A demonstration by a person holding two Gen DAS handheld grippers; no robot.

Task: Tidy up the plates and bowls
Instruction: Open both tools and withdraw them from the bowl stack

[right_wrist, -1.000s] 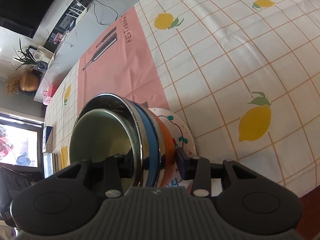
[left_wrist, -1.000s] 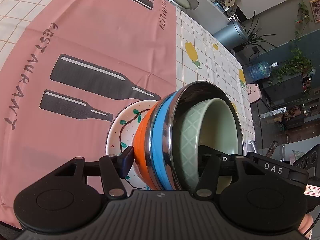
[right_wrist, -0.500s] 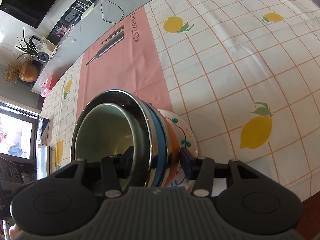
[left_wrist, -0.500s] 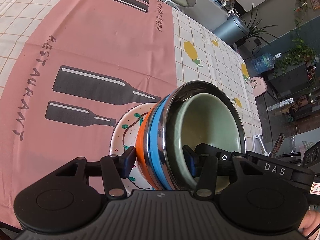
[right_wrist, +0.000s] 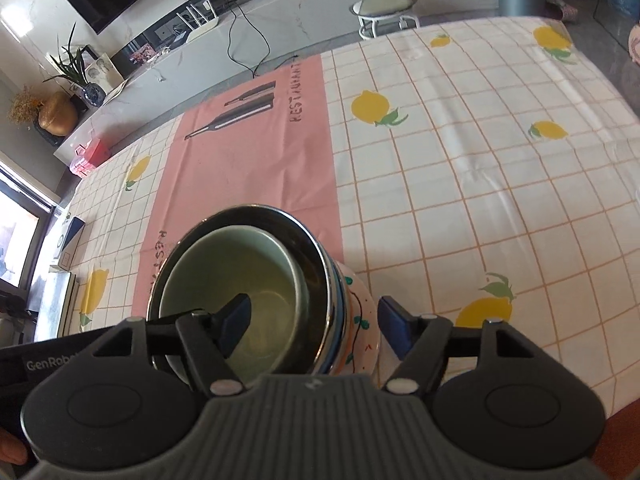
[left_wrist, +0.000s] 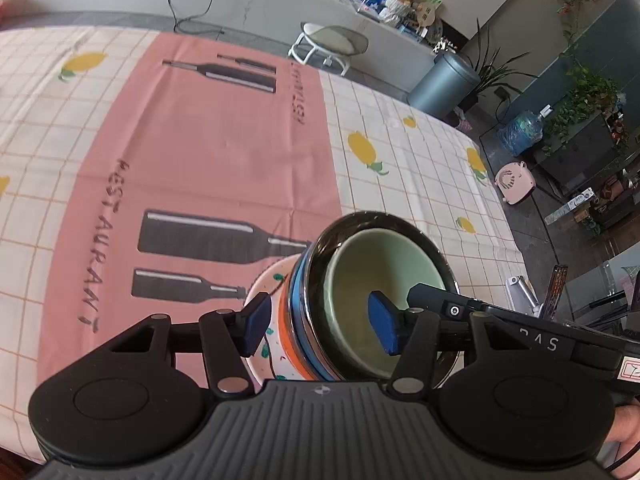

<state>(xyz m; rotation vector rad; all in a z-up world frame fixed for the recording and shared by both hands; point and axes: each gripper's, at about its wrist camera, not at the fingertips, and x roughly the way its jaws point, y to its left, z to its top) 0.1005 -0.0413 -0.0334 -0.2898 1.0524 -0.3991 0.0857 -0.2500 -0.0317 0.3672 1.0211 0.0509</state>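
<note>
A stack of dishes stands on the tablecloth: a white painted plate (left_wrist: 266, 280) at the bottom, an orange bowl (left_wrist: 285, 336), a blue bowl (left_wrist: 298, 312), a steel bowl (left_wrist: 384, 220) and a pale green bowl (left_wrist: 352, 280) inside it. My left gripper (left_wrist: 320, 326) is open, its fingers apart on either side of the stack's near wall. My right gripper (right_wrist: 314, 326) is open and straddles the same stack (right_wrist: 240, 272) from the other side; the plate (right_wrist: 364, 320) shows there too.
The table carries a lemon-check cloth (right_wrist: 480, 160) with a pink runner (left_wrist: 200, 152). A white stool (left_wrist: 332, 42) and a grey bin (left_wrist: 444, 84) stand beyond the far edge. The table's right edge drops off near a pink fan (left_wrist: 516, 182).
Both grippers have opened off the stack and tilted up, so more of the room shows. The stack stays on the cloth.
</note>
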